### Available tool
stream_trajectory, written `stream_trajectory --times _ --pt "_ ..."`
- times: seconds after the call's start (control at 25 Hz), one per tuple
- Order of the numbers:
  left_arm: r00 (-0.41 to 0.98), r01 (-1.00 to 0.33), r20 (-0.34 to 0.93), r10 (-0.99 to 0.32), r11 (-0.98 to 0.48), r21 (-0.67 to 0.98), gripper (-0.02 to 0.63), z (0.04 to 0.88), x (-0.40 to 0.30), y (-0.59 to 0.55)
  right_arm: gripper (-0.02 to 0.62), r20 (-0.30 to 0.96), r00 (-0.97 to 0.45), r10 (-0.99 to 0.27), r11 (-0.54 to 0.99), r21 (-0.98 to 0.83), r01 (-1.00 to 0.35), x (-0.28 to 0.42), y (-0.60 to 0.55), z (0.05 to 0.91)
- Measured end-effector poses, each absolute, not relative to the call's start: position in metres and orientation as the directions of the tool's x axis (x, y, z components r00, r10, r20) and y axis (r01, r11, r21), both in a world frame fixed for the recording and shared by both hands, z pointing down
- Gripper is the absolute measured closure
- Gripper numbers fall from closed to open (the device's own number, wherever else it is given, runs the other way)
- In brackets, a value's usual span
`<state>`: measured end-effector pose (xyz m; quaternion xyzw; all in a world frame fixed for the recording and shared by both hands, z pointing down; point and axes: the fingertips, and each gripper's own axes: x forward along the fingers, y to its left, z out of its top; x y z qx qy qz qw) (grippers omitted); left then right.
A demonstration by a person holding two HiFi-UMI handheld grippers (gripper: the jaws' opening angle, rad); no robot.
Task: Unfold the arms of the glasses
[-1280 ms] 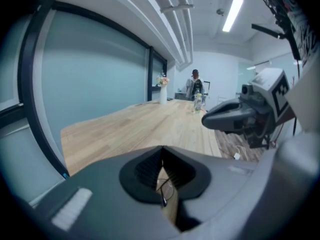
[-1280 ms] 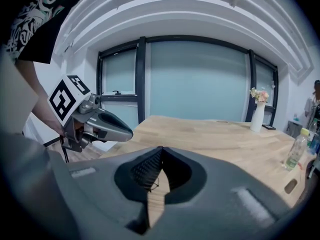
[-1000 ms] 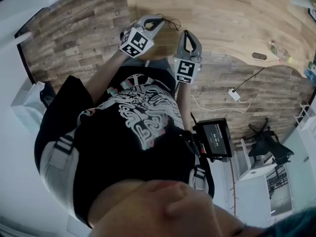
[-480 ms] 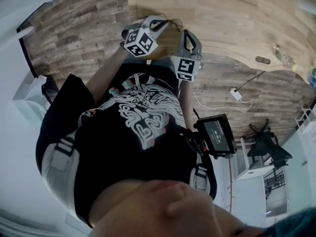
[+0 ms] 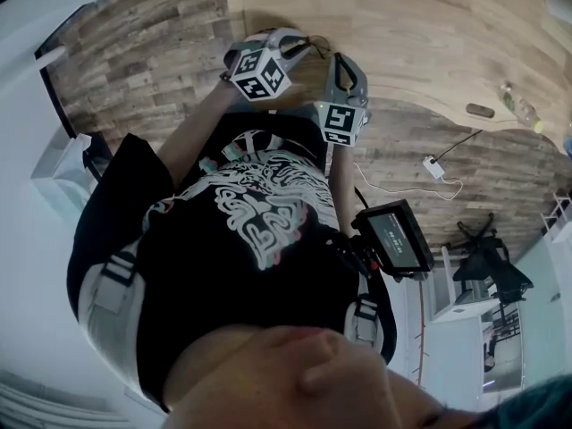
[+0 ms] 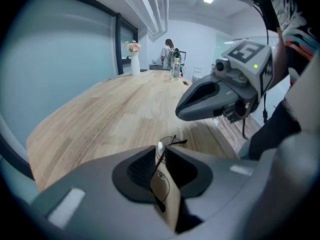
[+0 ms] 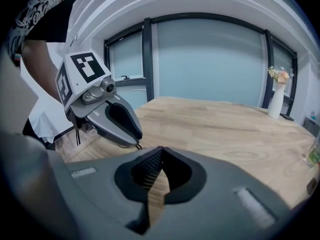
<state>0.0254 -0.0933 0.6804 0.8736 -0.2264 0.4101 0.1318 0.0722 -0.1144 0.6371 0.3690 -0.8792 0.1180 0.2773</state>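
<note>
Thin black wire-framed glasses [image 6: 161, 176] sit between the jaws of my left gripper [image 6: 161, 147], which is shut on them at the frame; one lens and a thin arm [image 6: 176, 142] stick out past the tips. In the head view the left gripper [image 5: 300, 41] hovers at the near edge of the wooden table [image 5: 429, 34], and the glasses [image 5: 311, 41] show as dark wire at its tips. My right gripper [image 5: 340, 61] is just to its right, jaws shut with nothing between them [image 7: 161, 150]. The left gripper [image 7: 107, 116] shows in the right gripper view.
A white vase with flowers [image 6: 134, 59], a bottle [image 6: 175, 69] and a person [image 6: 167, 54] are at the table's far end. A small monitor [image 5: 398, 239] hangs at my waist. A white adapter with cable [image 5: 435, 168] lies on the plank floor.
The left gripper has turned a little and moved slightly right, closer to the right gripper. The right gripper has hardly moved. Both stay shut.
</note>
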Motion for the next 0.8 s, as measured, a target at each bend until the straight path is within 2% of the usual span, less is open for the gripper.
stream_trajectory --times 0.12,0.4,0.64,0.8 --pt "0.561 -0.474 0.791 -0.243 -0.878 0.066 0.570 0.684 0.030 -0.088 0.597 0.580 -0.567 -0.585 0.696 0.000 -0.718 0.077 -0.113 0.639" --pt "0.556 -0.443 0.808 -0.194 -0.892 0.091 0.571 0.686 0.032 -0.085 0.595 0.581 -0.573 -0.578 0.691 -0.025 -0.722 0.080 -0.109 0.639" --pt "0.521 -0.360 0.841 -0.146 -0.931 0.061 0.571 0.690 0.033 -0.083 0.595 0.582 -0.570 -0.580 0.692 -0.018 -0.722 0.079 -0.111 0.639" --pt "0.512 -0.304 0.852 -0.111 -0.951 0.059 0.604 0.690 0.037 -0.080 0.596 0.583 -0.569 -0.580 0.692 -0.014 -0.721 0.079 -0.111 0.638"
